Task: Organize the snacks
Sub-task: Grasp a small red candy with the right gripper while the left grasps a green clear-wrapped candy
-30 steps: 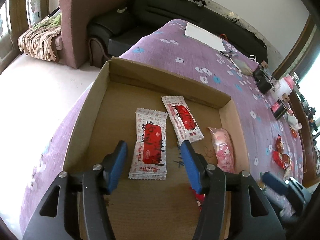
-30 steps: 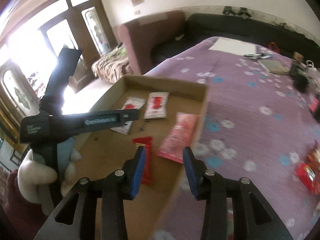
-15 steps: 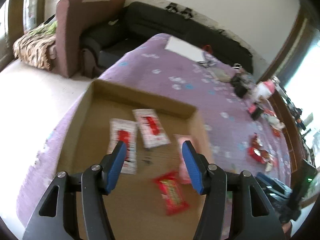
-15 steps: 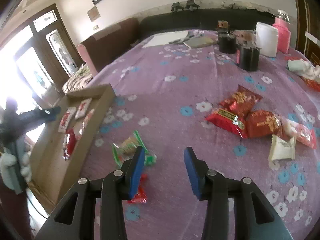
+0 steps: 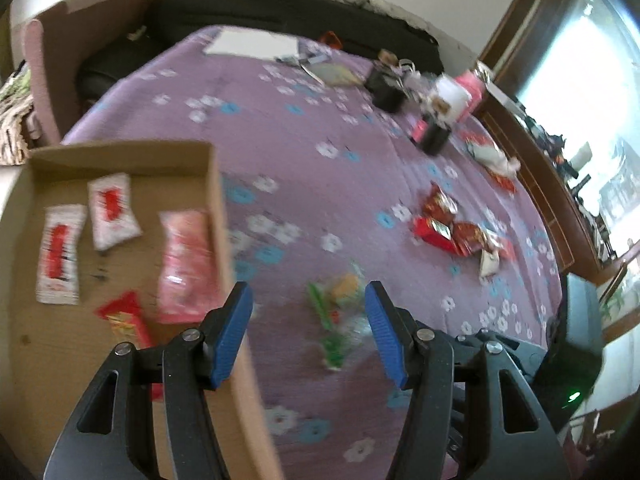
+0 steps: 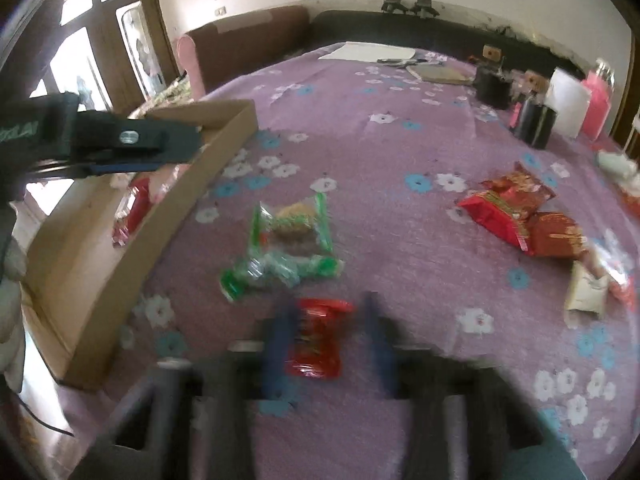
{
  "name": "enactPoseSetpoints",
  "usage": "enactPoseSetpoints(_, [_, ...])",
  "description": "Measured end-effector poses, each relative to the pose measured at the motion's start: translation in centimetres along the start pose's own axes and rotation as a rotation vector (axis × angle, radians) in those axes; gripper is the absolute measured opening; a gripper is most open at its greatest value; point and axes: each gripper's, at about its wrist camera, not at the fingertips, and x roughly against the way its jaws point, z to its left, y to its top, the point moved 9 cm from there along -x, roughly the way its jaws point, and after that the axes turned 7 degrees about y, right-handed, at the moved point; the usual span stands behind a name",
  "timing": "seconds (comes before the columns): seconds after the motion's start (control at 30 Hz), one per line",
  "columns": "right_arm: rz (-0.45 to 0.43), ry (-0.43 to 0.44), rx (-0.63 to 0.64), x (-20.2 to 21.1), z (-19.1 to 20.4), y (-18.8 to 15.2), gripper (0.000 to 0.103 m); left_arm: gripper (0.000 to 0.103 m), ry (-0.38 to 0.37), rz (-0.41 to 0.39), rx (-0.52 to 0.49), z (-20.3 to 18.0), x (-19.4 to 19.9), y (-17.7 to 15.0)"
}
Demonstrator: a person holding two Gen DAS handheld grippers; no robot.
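A shallow cardboard box (image 5: 214,184) (image 6: 224,148) sits at the table's left edge. It holds two white-and-red packets (image 5: 112,210), a pink packet (image 5: 186,260) and a small red packet (image 5: 128,324). My left gripper (image 5: 308,336) is open and empty, above the box's right wall, with green-trimmed clear packets (image 5: 340,304) (image 6: 288,240) ahead of it. My right gripper (image 6: 326,344) is open, blurred, with a small red packet (image 6: 316,338) lying between its fingers on the cloth. A pile of red and white snack packets (image 6: 532,216) (image 5: 452,228) lies to the right.
The table has a purple flowered cloth (image 6: 400,152). At the far side stand black cups (image 6: 534,124), a white container (image 6: 568,96), a pink bottle (image 6: 598,96), papers (image 6: 372,52) and a notebook. Sofas stand behind the table.
My left gripper swung right from over the box to its right wall, facing the open table. My right gripper dropped low toward the cloth, down around the small red packet.
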Motion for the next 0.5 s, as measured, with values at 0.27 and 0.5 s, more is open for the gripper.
enactPoseSetpoints(0.27, [-0.032, -0.068, -0.118, 2.3, -5.9, -1.3, 0.019, 0.057, 0.107, 0.076, -0.182, -3.9, -3.5, -3.1])
enactPoseSetpoints(0.5, [-0.077, -0.07, -0.218, 3.4, -9.9, -1.6, 0.019, 0.04, 0.185, 0.09, -0.283, -5.2, -4.6, -4.3])
